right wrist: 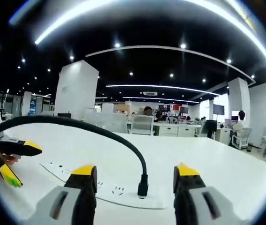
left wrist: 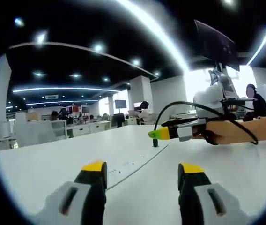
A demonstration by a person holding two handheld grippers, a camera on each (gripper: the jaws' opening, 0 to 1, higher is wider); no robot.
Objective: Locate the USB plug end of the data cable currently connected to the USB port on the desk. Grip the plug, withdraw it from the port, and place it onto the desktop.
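Your right gripper (right wrist: 135, 180) has its jaws apart, straddling the USB plug (right wrist: 143, 186), which stands upright in the white power strip (right wrist: 123, 194) on the desk (right wrist: 217, 164). Ease fwd, centre the plug btwn the jaws, close on the plug body (not the black cable (right wrist: 77, 123)), then pull straight up, no twisting. Left gripper (left wrist: 142, 176) is also spread, holding nothing, well back from the strip.

No text, brand or number can be read anywhere. The power strip (right wrist: 100, 187) bears only socket holes. Screens beyond the white desk (right wrist: 208, 159) are too small and blurred to read.
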